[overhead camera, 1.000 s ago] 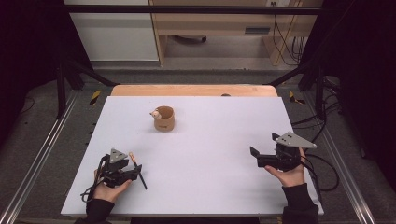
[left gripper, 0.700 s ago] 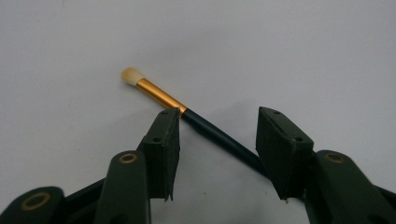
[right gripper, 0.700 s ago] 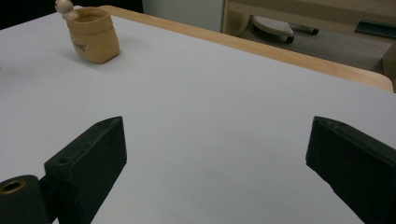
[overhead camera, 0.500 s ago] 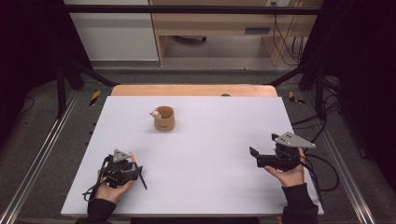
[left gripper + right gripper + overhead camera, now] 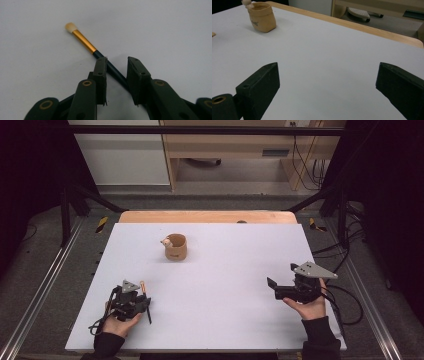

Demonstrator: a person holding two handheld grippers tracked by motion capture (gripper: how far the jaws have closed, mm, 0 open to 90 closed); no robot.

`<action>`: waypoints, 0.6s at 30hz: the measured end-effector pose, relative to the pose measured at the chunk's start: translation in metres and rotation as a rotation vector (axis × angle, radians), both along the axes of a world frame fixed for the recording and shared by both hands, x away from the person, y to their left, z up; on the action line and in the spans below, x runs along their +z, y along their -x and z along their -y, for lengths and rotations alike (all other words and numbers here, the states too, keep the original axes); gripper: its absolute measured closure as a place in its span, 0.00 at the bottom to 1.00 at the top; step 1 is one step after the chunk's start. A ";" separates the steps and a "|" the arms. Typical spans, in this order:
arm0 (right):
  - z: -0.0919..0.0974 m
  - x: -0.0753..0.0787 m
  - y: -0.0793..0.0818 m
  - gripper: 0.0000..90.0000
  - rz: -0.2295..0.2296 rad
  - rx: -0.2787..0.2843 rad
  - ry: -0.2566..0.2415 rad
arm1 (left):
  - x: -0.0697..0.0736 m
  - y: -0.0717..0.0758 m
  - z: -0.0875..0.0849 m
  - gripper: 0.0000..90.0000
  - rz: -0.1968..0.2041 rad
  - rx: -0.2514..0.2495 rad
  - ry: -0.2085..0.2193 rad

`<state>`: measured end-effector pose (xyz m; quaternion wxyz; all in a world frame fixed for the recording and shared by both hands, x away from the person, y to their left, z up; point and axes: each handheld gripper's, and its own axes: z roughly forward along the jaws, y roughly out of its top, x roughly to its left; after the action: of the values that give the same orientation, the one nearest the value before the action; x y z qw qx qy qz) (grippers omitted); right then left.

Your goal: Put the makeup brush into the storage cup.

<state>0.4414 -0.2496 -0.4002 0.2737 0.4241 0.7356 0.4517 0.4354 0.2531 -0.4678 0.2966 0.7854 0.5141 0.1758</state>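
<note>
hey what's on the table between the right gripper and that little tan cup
Nothing: bare white table runs from the right gripper to the tan cup, as the right gripper view shows.

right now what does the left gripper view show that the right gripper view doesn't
Left gripper view: a brush lying on the table, pale tip, gold ferrule and dark handle, the handle running between the left gripper jaws. They have just been closing and stand narrow, with a gap showing at the right jaw; a firm grip cannot be told.

Right gripper view: the tan cup with a small pale figure on its rim, the table's wooden edge, and the right gripper with jaws wide apart and nothing between them.

Both: the white table top.
</note>
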 end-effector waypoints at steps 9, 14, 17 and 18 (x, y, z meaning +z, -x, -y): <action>0.000 -0.001 0.000 0.06 -0.003 0.000 0.006 | 0.001 0.000 -0.001 0.85 -0.004 -0.007 -0.020; 0.000 -0.001 0.000 0.06 -0.004 0.000 0.004 | 0.001 0.000 -0.002 0.89 -0.006 -0.012 -0.030; 0.000 -0.001 -0.001 0.06 -0.002 0.001 0.008 | 0.001 -0.001 -0.003 0.91 -0.007 -0.020 -0.037; 0.000 -0.001 -0.001 0.06 -0.002 0.001 0.009 | 0.002 -0.001 -0.003 0.91 -0.009 -0.022 -0.039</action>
<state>0.4421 -0.2494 -0.4013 0.2745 0.4231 0.7380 0.4482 0.4361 0.2559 -0.4663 0.2811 0.7973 0.5033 0.1791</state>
